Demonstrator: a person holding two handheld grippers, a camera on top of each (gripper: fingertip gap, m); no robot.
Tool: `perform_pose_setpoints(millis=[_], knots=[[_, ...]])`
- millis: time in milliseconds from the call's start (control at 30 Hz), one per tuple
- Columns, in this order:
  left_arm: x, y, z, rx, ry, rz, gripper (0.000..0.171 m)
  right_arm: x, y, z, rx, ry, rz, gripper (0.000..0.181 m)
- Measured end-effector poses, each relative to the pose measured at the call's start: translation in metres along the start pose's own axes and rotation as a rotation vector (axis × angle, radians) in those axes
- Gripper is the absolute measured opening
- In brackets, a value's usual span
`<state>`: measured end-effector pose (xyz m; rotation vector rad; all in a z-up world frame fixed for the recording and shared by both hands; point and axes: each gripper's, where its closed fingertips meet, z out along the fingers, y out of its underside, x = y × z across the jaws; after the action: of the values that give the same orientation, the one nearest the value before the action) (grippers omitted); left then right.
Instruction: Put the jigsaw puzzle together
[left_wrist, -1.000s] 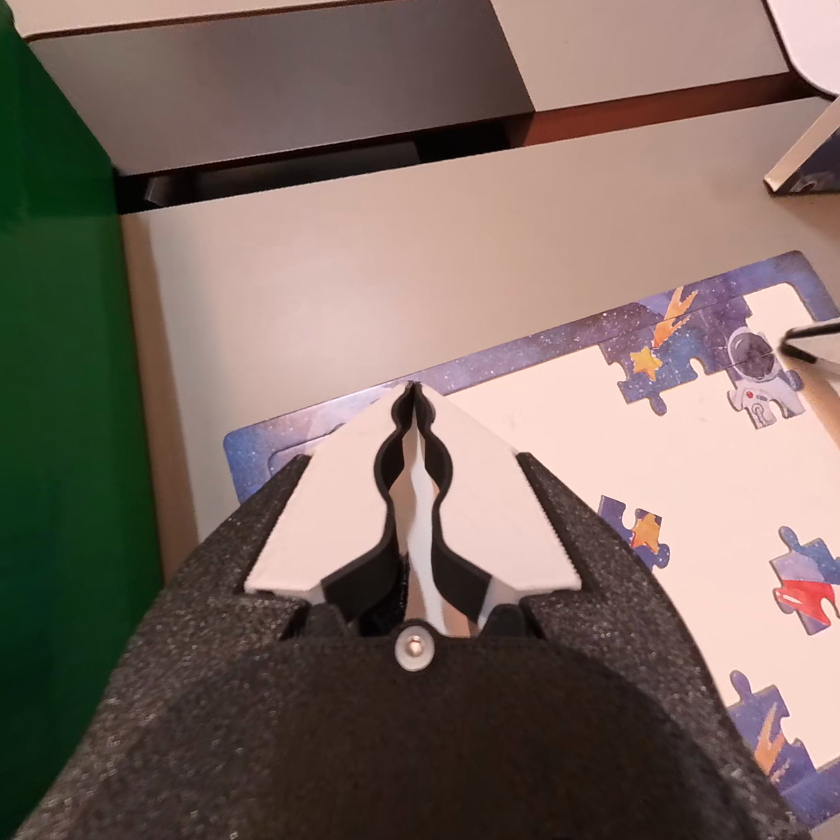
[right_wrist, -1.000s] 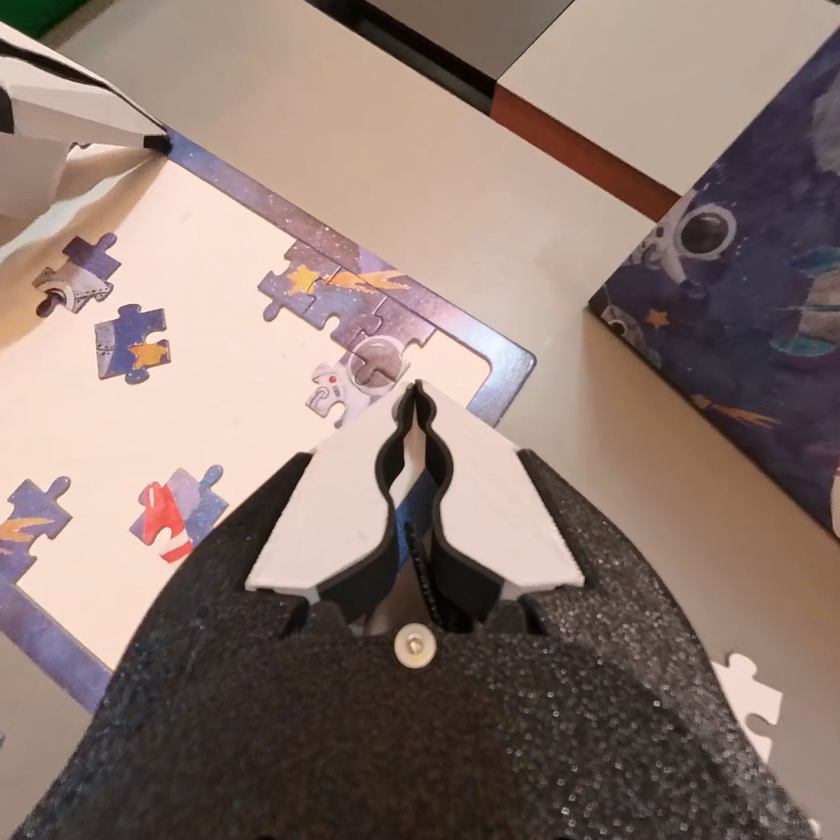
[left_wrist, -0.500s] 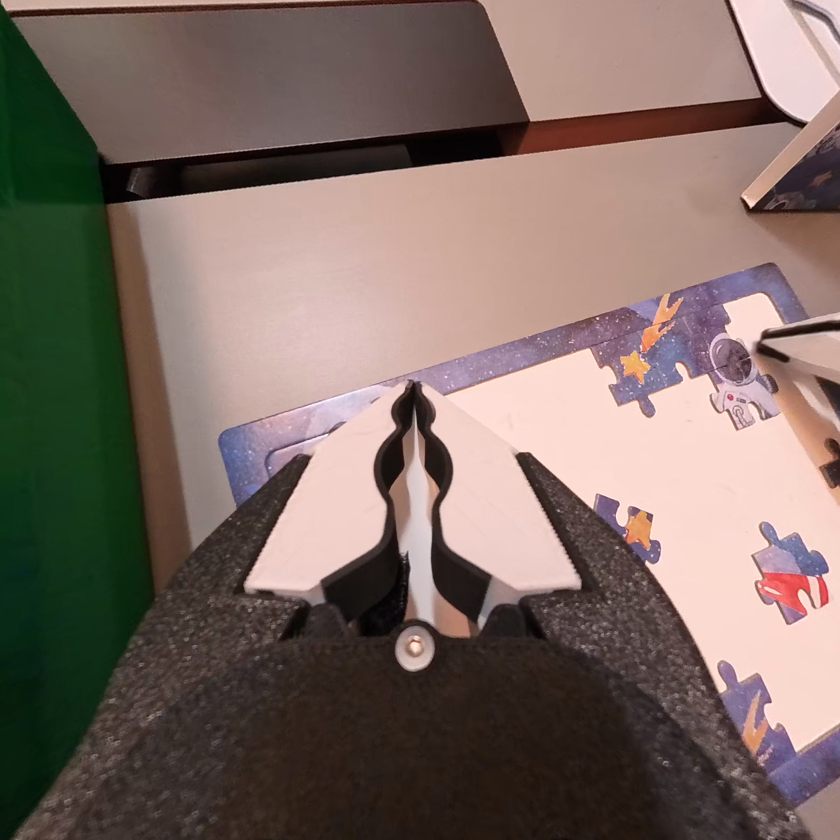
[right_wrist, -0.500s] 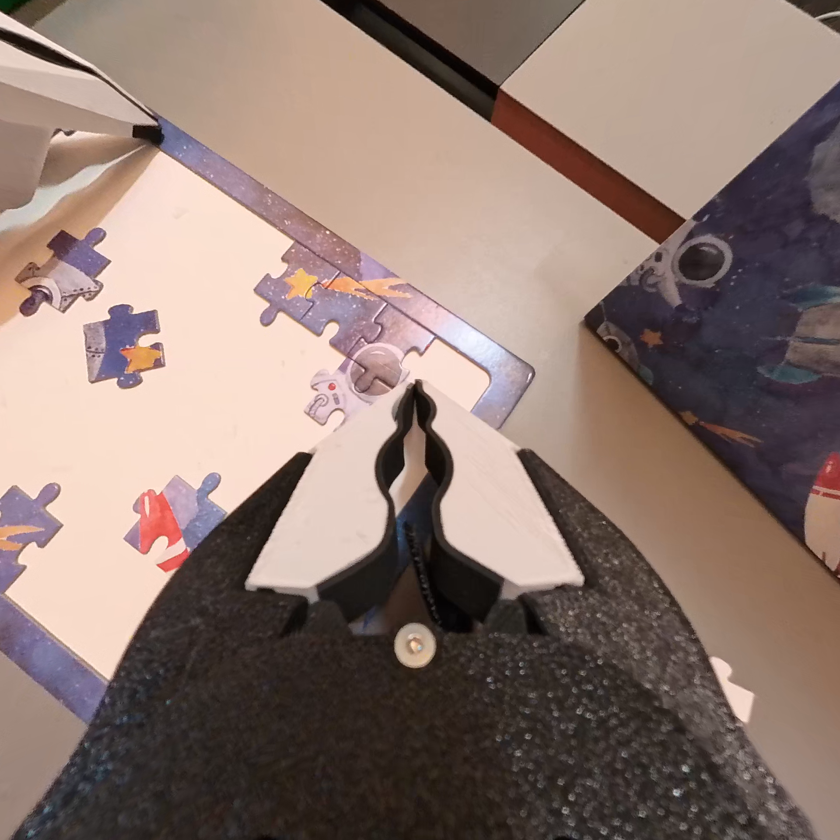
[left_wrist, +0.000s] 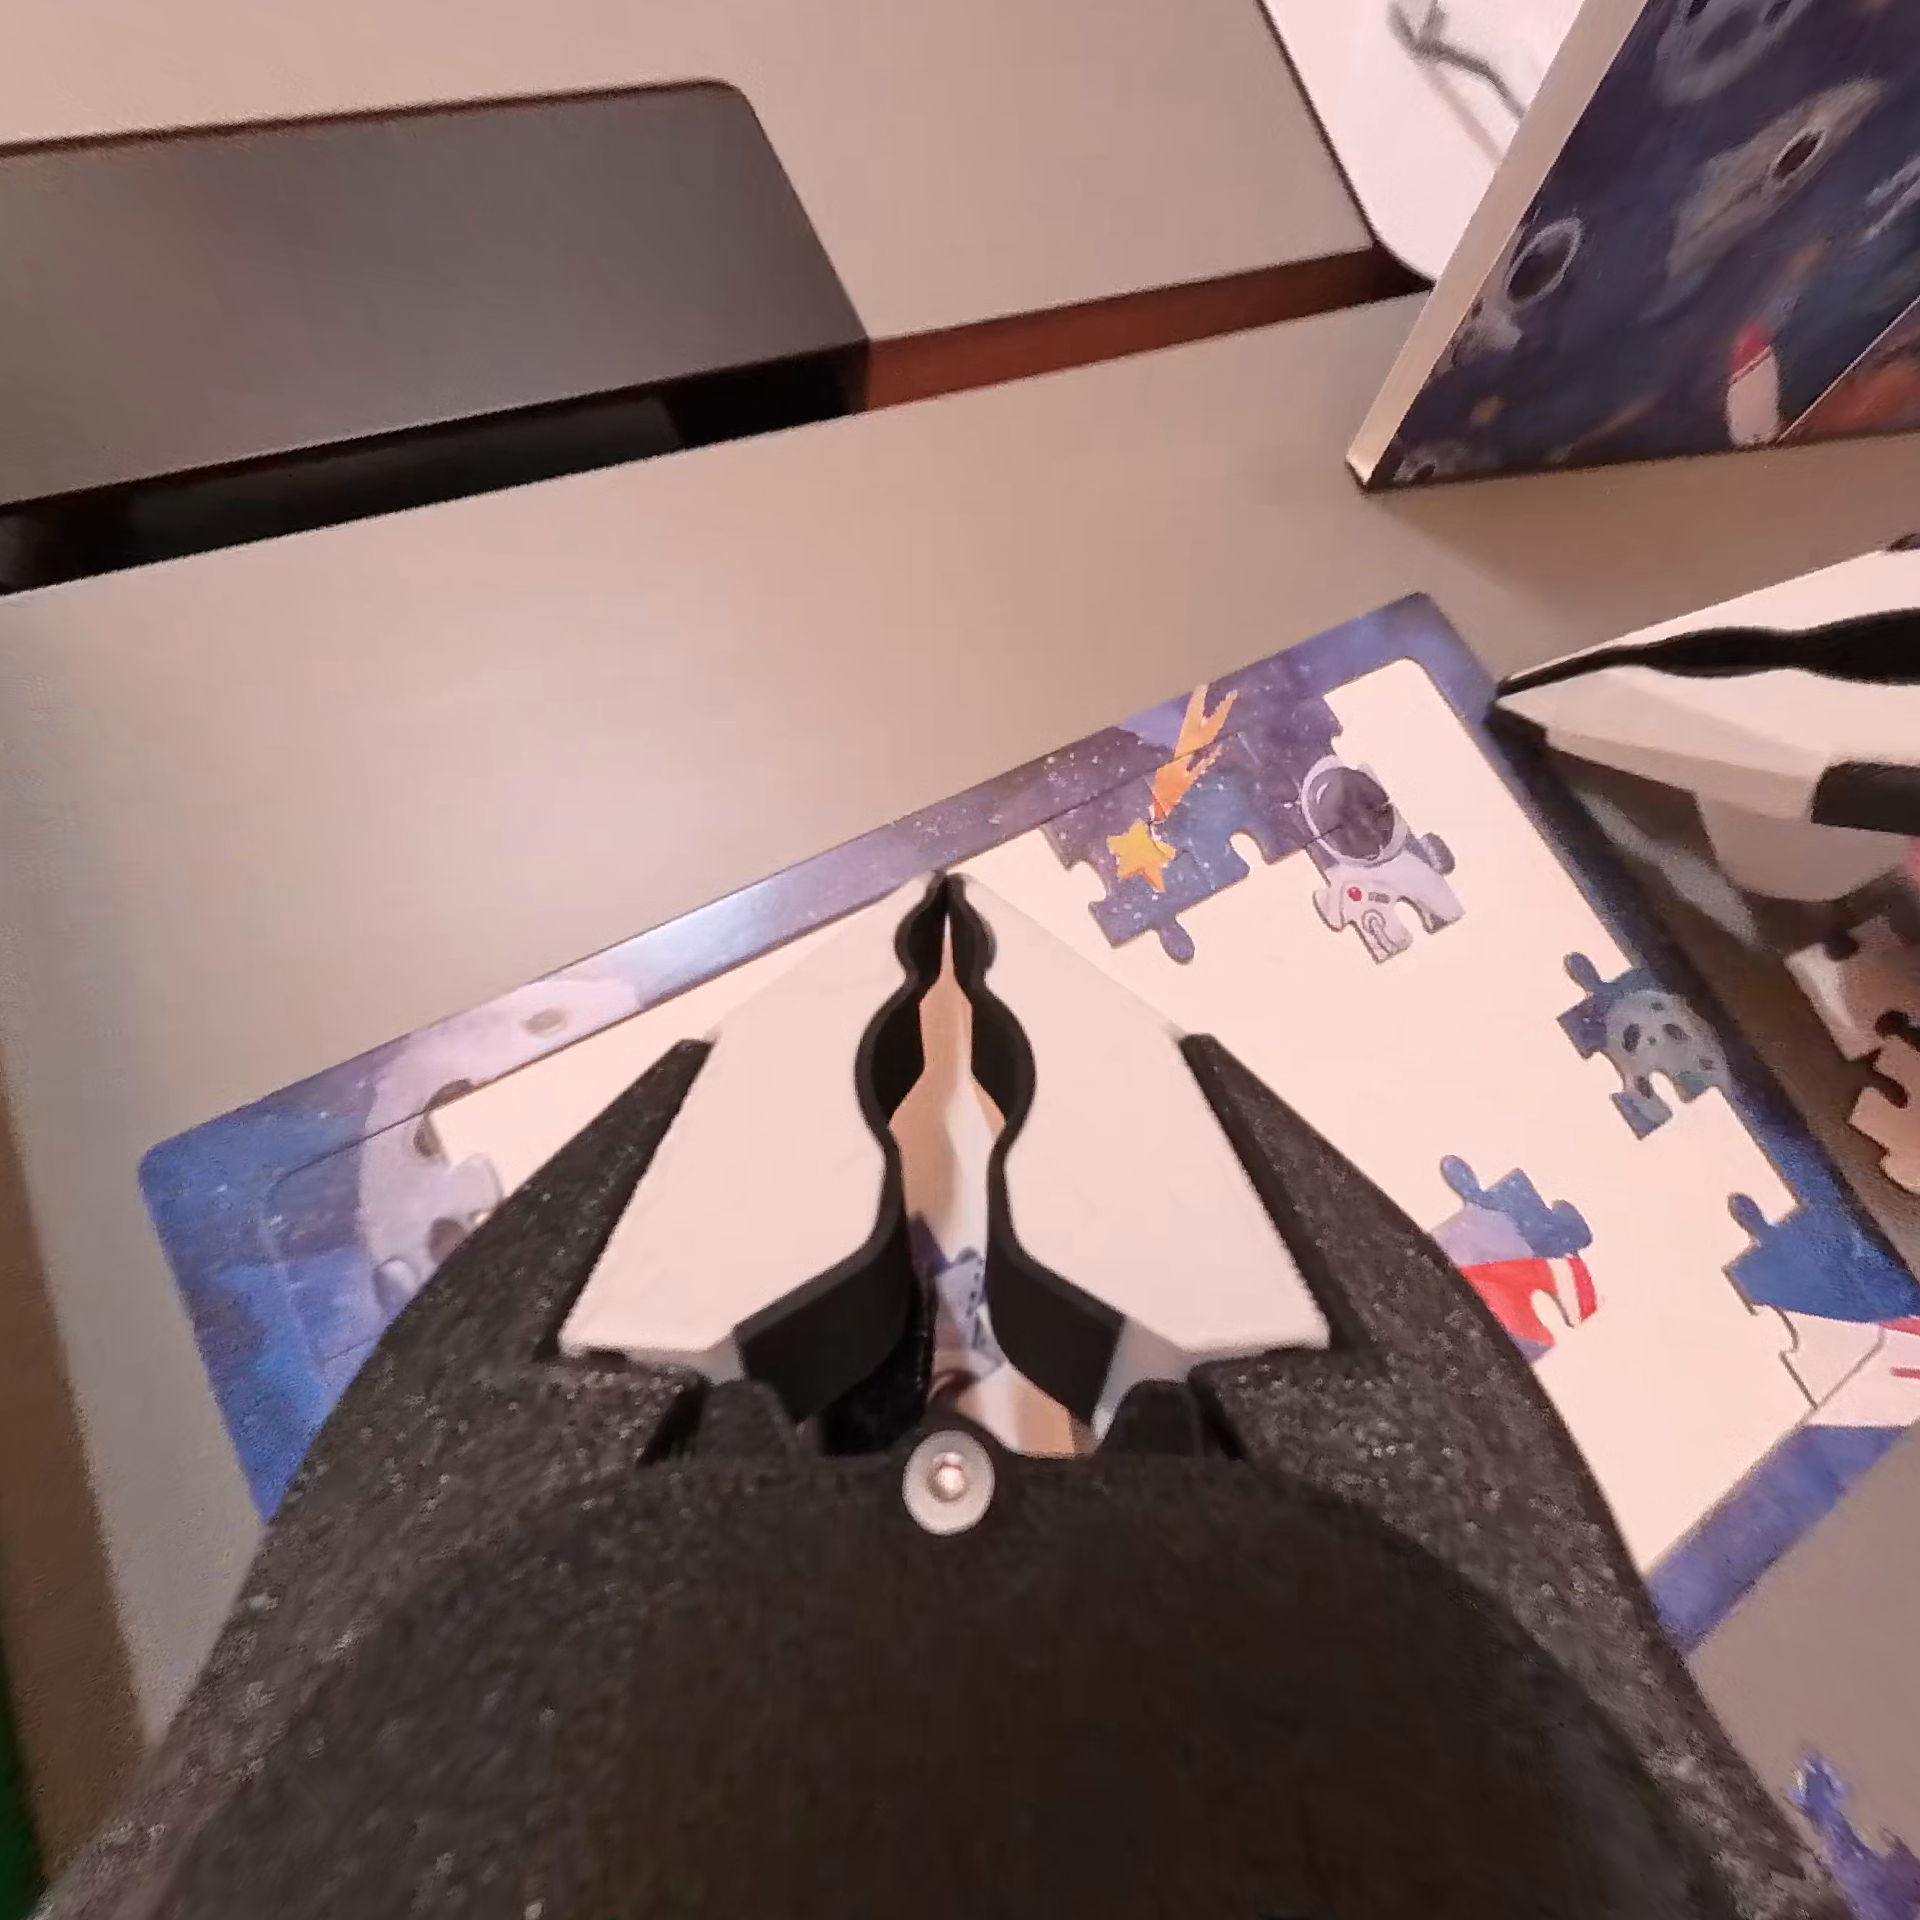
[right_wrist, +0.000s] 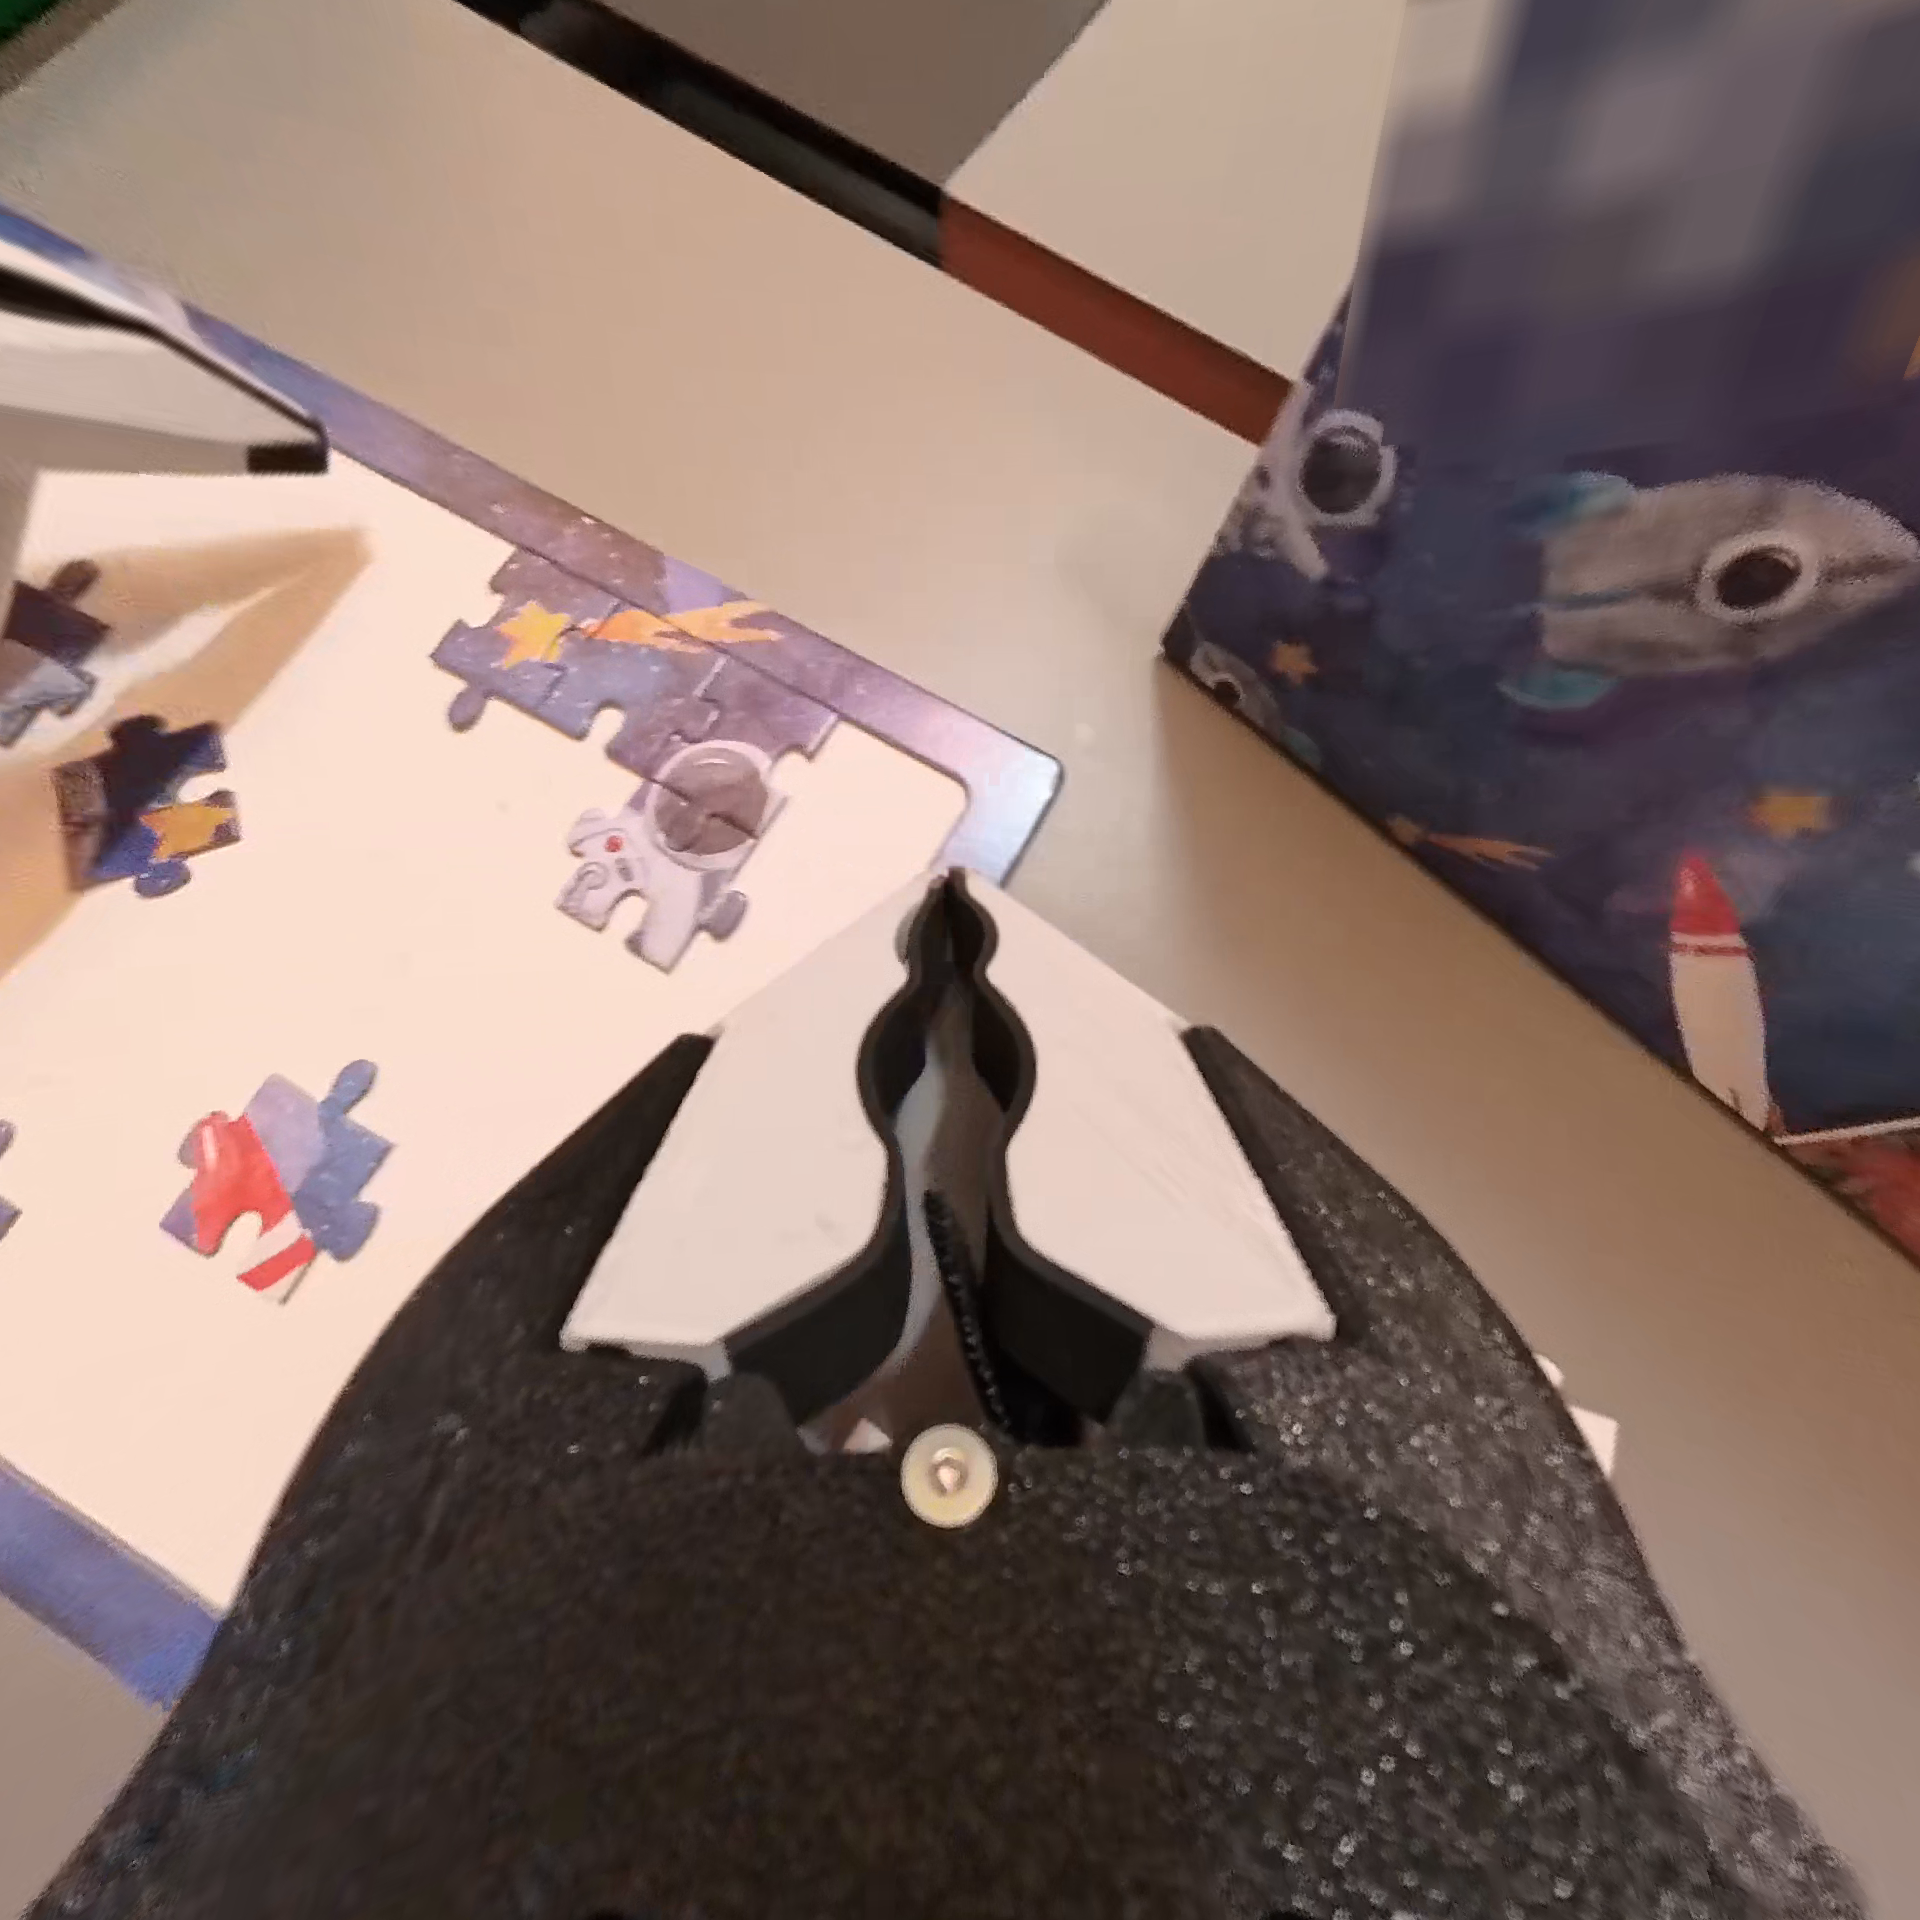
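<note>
Left wrist view shows your left gripper (left_wrist: 948, 883) with its white wedge fingers and wavy black pads pressed together on nothing, tips over the glossy blue frame of the puzzle tray (left_wrist: 727, 914), whose bare cream floor lies open toward 3 o'clock. Joined star pieces (left_wrist: 1164, 831) and the astronaut piece (left_wrist: 1371, 873) sit at 1 o'clock. Right wrist view shows your right gripper (right_wrist: 948, 883) likewise closed and empty, just off the tray's rounded corner, with the tall printed box (right_wrist: 1621, 665) at 2 o'clock and smooth beige table (right_wrist: 727, 343) between.
</note>
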<state>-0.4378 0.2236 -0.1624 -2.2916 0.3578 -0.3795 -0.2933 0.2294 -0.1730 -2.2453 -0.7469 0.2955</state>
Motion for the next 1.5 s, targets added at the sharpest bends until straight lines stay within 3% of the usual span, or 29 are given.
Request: perform_pose_setpoints(millis=[233, 1067, 1133, 1200, 1300, 1500], knots=[[0.016, 0.005, 0.020, -0.050, 0.022, 0.045, 0.000, 0.018, 0.001, -0.001, 0.007, 0.119, -0.015, 0.000], [0.026, 0.002, 0.027, -0.054, 0.025, 0.062, 0.000, 0.017, 0.002, 0.003, -0.013, 0.105, -0.030, 0.000], [0.025, 0.002, 0.026, -0.054, 0.028, 0.060, 0.000, 0.011, -0.009, -0.002, 0.050, 0.100, -0.077, 0.000], [0.024, 0.002, 0.026, -0.054, 0.027, 0.057, 0.000, -0.013, -0.018, -0.007, 0.097, 0.001, -0.144, 0.000], [0.024, 0.003, 0.025, -0.055, 0.025, 0.061, 0.000, -0.048, -0.013, -0.006, 0.070, -0.130, -0.228, 0.000], [0.024, 0.003, 0.025, -0.056, 0.031, 0.063, 0.000, -0.052, -0.006, 0.006, 0.019, -0.089, -0.287, 0.000]])
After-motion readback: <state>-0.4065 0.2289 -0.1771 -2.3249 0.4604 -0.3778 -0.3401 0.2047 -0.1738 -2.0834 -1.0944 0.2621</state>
